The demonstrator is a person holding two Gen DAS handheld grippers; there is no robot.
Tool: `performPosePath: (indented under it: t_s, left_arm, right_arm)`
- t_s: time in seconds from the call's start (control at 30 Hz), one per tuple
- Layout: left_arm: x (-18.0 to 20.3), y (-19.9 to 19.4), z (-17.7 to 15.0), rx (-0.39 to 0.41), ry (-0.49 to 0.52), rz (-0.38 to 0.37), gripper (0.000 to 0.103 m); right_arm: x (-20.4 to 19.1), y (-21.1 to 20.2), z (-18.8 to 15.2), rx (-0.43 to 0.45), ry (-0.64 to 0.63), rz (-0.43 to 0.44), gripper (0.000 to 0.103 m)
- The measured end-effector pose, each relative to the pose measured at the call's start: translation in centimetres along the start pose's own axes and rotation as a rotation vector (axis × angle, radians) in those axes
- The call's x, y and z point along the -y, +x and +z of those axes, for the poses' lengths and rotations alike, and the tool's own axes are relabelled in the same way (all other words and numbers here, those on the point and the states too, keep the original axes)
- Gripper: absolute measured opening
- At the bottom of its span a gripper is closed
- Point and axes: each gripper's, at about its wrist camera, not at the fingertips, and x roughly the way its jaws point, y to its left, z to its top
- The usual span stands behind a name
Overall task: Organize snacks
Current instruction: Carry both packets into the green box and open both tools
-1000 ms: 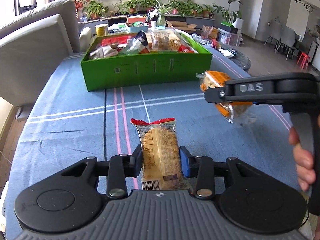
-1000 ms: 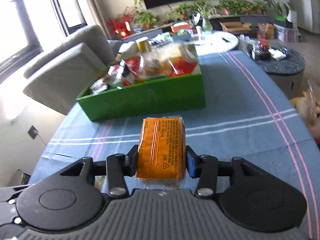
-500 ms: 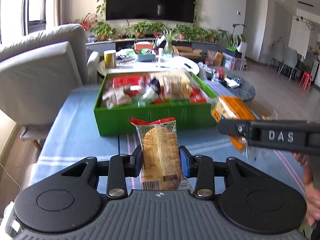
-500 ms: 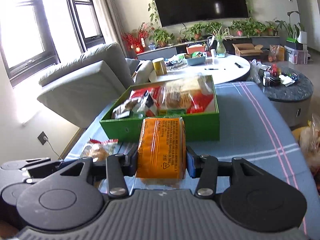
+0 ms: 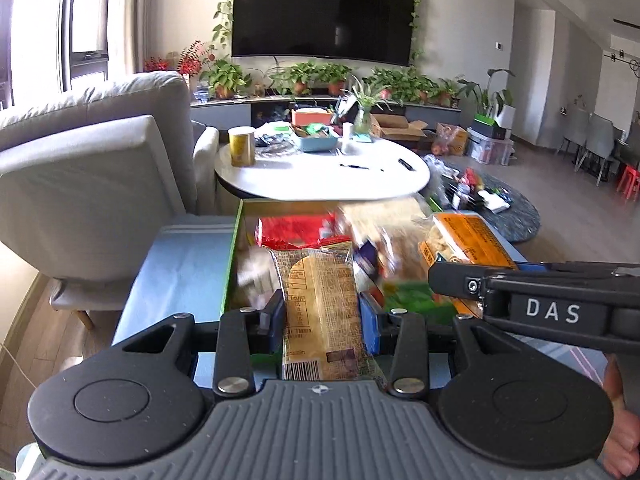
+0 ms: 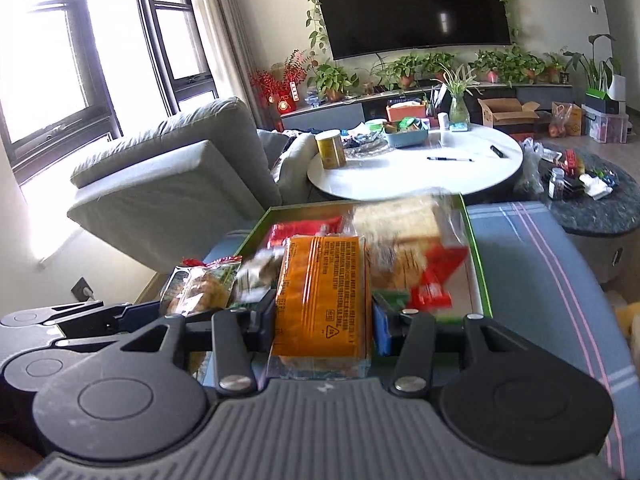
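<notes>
The left gripper point(image 5: 322, 314) is clamped on a clear-wrapped biscuit pack point(image 5: 320, 308), and the right gripper point(image 6: 324, 316) pinches an orange snack pack point(image 6: 320, 300). Just ahead of and below both lies the green box point(image 6: 478, 264) of blurred snacks, with a white round table point(image 5: 320, 178) beyond.

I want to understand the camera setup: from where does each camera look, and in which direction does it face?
Left wrist: sits behind the left tongs, looks forward and slightly down along them at the green box; they are shut on a tan snack packet. The right tongs and a hand show at right.
Right wrist: sits behind the right tongs, facing the same way; they are shut on an orange packet. The left tongs show at left.
Shared: green box, both packets, white round table, television.
</notes>
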Motion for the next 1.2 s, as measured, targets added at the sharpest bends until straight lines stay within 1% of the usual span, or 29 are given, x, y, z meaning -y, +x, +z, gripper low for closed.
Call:
performPosePath:
  t_s: [0.17, 0.27, 0.33, 0.43, 0.73, 1.03, 1.1, 1.2]
  left_arm:
    - [-1.1, 2.4, 2.6, 0.010, -0.019, -0.008, 0.035]
    - [-1.6, 4.1, 3.8, 0.024, -0.020, -0.013, 0.035]
    - [-2.0, 5.4, 4.4, 0.018, -0.033, -0.021, 0.035]
    - [-2.3, 7.6, 5.0, -0.002, -0.044, -0.026, 0.035]
    - [-2.8, 12.4, 4.9, -0.049, -0.050, -0.044, 0.035]
    - [-2.9, 14.2, 4.5, -0.068, -0.050, -0.047, 0.035]
    - [-2.6, 14.1, 4.4, -0.069, -0.046, -0.044, 0.038]
    - [-2.5, 13.9, 4.2, -0.076, -0.046, -0.045, 0.044]
  right_arm:
    - [-0.1, 1.7, 2.8, 0.029, 0.010, -0.007, 0.086]
    - [0.4, 3.1, 4.4, 0.036, 0.045, -0.002, 0.086]
    - [0.8, 4.1, 5.1, 0.030, 0.075, -0.007, 0.086]
    - [1.0, 5.7, 5.9, 0.024, 0.084, -0.026, 0.085]
    - [1.6, 9.7, 6.5, -0.023, 0.106, -0.026, 0.086]
    - [2.5, 12.2, 5.9, -0.071, 0.139, -0.029, 0.086]
    - [2.7, 12.1, 5.7, -0.070, 0.163, -0.019, 0.086]
    - [3.2, 11.6, 5.9, -0.051, 0.186, -0.026, 0.086]
